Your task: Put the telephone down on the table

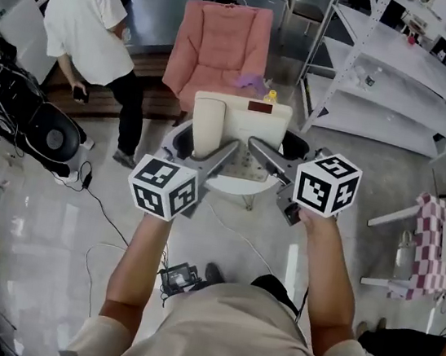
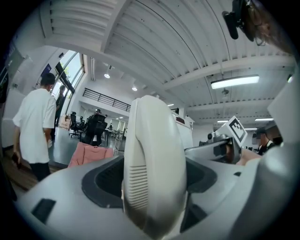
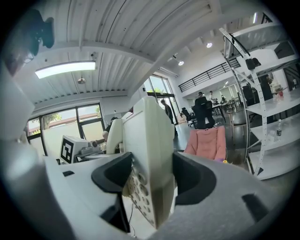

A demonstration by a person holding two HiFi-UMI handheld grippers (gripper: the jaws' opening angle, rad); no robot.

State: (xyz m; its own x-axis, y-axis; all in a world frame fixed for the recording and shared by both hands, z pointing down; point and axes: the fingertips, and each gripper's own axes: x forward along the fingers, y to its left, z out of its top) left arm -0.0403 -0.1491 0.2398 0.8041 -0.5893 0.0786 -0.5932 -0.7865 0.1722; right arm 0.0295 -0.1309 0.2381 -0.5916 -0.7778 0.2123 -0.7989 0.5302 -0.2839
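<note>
A cream desk telephone (image 1: 242,126) with its handset (image 1: 208,126) on the left side is held up in the air between both grippers, over a small round white table (image 1: 234,186). My left gripper (image 1: 227,151) is shut on the handset (image 2: 157,173), which fills the gap between its jaws. My right gripper (image 1: 259,147) is shut on the right edge of the telephone body (image 3: 154,159), whose keypad (image 3: 137,187) faces left. From each gripper view the other gripper's marker cube shows beyond the telephone. The telephone's underside is hidden.
A pink armchair (image 1: 221,45) stands just behind the table. A person in a white shirt (image 1: 88,27) bends over at the back left. White shelving (image 1: 401,83) runs along the right, with a checked chair (image 1: 436,244) nearby. Black gear (image 1: 18,115) and cables lie at left.
</note>
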